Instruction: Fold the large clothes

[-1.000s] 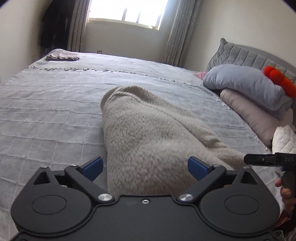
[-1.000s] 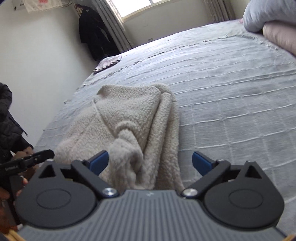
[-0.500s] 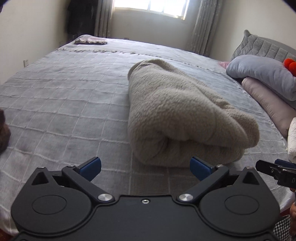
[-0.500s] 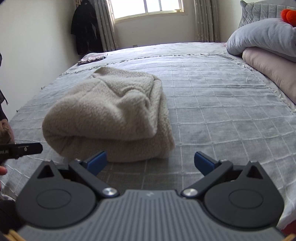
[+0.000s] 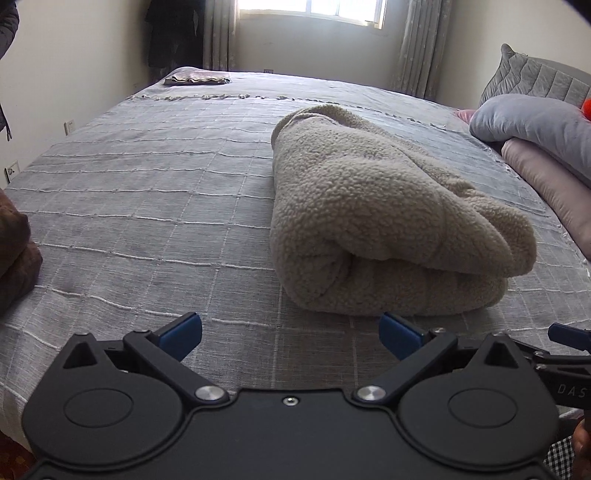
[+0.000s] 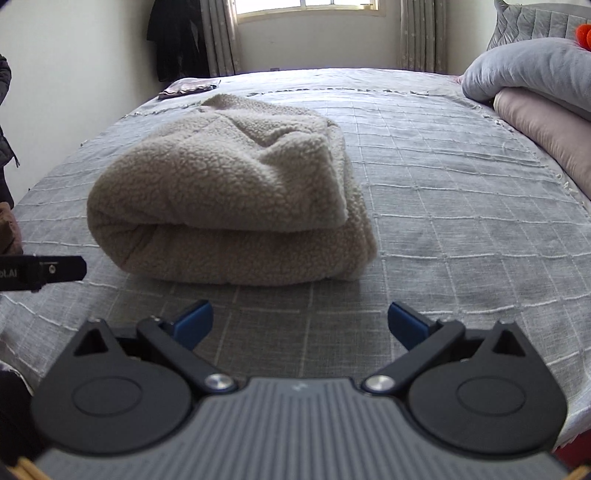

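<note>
— Daylight comes through the window (image 5: 310, 9) at the far end, and nearly the whole room is bed, under a grey checked bedspread (image 5: 147, 206). See the folded thing?

— The beige fleece garment (image 5: 373, 218), yes. It lies on the bedspread, folded over into a thick bundle, the rounded fold facing the near edge. From the right wrist view it sits left of centre (image 6: 229, 199), a looser flap draped over the top.

— And the grippers?

— Both hang at the near edge of the bed, short of the bundle and touching nothing. The left gripper (image 5: 290, 332) has its blue pads spread wide with only bedspread between them. The right gripper (image 6: 299, 321) is the same: jaws apart, nothing in them (the fleece is just beyond its tips).

— What's that dark bar at the left of the right wrist view?

— Part of the other gripper poking in, I think; I can't tell more.

— Anything else on the bed?

— Stacked pillows (image 5: 535, 125) at the right, grey over pink, against a quilted grey headboard (image 5: 535, 79). A small folded cloth (image 5: 197, 76) lies at the far corner, well apart from the fleece. Something brown (image 5: 14, 258) sits at the left edge.
</note>
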Motion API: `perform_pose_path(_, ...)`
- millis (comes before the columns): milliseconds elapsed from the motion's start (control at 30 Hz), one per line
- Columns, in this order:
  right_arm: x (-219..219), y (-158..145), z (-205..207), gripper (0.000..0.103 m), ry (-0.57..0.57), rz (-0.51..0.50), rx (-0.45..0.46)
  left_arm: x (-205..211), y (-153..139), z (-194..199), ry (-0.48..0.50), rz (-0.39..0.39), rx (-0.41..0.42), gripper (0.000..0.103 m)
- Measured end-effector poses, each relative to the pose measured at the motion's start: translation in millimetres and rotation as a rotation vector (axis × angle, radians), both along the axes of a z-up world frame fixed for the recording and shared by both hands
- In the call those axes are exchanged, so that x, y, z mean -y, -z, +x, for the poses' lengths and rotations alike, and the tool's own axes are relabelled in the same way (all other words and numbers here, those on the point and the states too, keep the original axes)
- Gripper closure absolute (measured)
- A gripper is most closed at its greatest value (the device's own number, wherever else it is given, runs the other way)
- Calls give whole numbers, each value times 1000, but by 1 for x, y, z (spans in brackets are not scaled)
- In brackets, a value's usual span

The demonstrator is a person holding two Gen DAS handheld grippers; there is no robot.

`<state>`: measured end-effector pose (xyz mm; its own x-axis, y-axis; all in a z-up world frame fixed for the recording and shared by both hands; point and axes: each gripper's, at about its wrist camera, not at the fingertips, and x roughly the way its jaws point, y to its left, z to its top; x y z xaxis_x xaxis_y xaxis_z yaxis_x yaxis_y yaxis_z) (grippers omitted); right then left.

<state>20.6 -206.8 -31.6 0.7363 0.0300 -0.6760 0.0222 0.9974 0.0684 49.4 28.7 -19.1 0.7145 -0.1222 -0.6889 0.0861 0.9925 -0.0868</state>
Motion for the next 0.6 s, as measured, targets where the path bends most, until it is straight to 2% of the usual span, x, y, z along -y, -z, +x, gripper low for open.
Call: perform_pose_path(600,-8,2,-3,0,-8,-13,3,14,-3,-6,11,35,13,0)
